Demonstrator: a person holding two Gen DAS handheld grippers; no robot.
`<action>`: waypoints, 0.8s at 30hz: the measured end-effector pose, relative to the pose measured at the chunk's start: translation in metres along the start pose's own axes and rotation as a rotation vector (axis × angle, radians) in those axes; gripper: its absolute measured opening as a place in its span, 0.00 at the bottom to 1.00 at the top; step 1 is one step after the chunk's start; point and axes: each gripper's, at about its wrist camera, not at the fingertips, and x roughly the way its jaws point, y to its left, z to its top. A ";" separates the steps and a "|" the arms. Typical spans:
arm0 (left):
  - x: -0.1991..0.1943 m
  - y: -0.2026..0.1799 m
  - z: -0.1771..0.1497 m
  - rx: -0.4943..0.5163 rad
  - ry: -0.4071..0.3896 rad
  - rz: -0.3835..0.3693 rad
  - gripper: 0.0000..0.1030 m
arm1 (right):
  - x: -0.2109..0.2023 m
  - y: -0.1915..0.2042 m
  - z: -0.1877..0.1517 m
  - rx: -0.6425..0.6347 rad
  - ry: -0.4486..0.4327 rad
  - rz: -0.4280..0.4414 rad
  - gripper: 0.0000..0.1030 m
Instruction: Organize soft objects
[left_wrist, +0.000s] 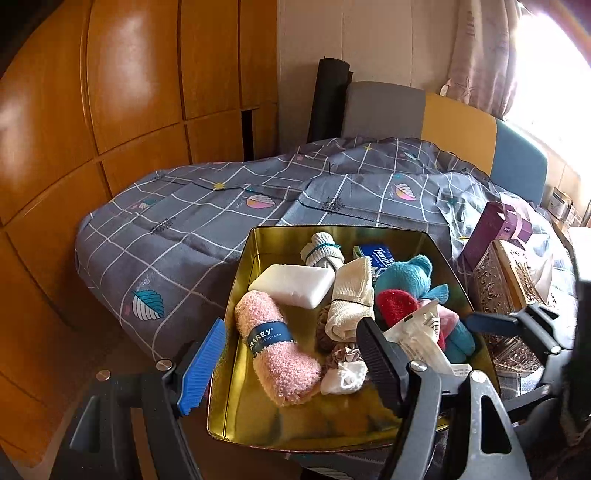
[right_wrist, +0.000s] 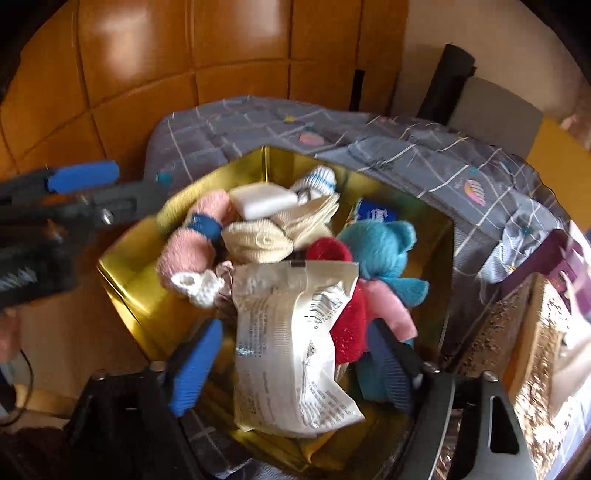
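Note:
A gold tin (left_wrist: 236, 288) (right_wrist: 125, 273) on the bed holds several soft things: a pink rolled dishcloth (left_wrist: 277, 354) (right_wrist: 188, 251), a white block (left_wrist: 295, 284), a cream cloth (left_wrist: 352, 299), a teal plush bear (left_wrist: 406, 277) (right_wrist: 380, 247), a red plush piece (right_wrist: 347, 325) and a rolled sock (left_wrist: 321, 249). My left gripper (left_wrist: 291, 369) hangs open over the tin's near edge, above the pink dishcloth. My right gripper (right_wrist: 295, 369) stands open; a white printed packet (right_wrist: 288, 350) (left_wrist: 421, 332) lies loose between its fingers on the pile.
A blue tissue pack (left_wrist: 376, 254) lies at the tin's far side. An ornate metal box (left_wrist: 495, 284) and a purple box (left_wrist: 491, 229) stand right of the tin. The grey checked duvet (left_wrist: 184, 229) spreads behind, with a wooden wardrobe (left_wrist: 110, 110) on the left.

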 end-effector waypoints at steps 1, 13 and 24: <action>-0.001 -0.001 0.000 0.001 -0.003 0.004 0.72 | -0.005 -0.001 -0.001 0.008 -0.012 -0.008 0.82; -0.021 -0.022 0.003 0.017 -0.071 -0.015 0.72 | -0.070 -0.035 -0.018 0.320 -0.187 -0.157 0.93; -0.030 -0.034 0.004 0.036 -0.105 0.001 0.73 | -0.082 -0.050 -0.022 0.387 -0.212 -0.241 0.94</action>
